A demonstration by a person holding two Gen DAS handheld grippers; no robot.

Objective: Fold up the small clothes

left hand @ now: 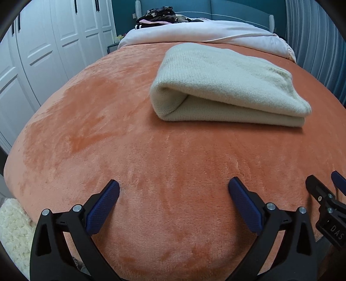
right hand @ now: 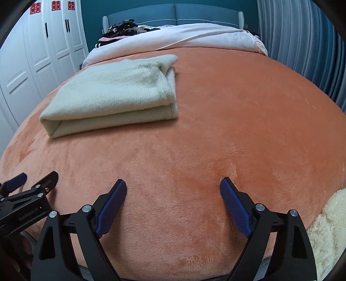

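Note:
A cream knitted garment (left hand: 227, 86) lies folded into a thick rectangle on the orange fleece bed cover (left hand: 108, 140). It also shows in the right wrist view (right hand: 112, 93), up and to the left. My left gripper (left hand: 173, 184) is open and empty over the near part of the bed, well short of the garment. My right gripper (right hand: 173, 183) is open and empty too, beside the left one. The right gripper's tip shows at the right edge of the left wrist view (left hand: 324, 190), and the left gripper shows at the lower left of the right wrist view (right hand: 32, 186).
A white duvet (left hand: 205, 32) and a pile of dark clothes (left hand: 160, 15) lie at the head of the bed by the blue headboard. White wardrobe doors (left hand: 43, 54) stand on the left, a blue curtain (right hand: 302, 43) on the right. A fluffy cream textile (right hand: 328, 227) lies at the bed's near edge.

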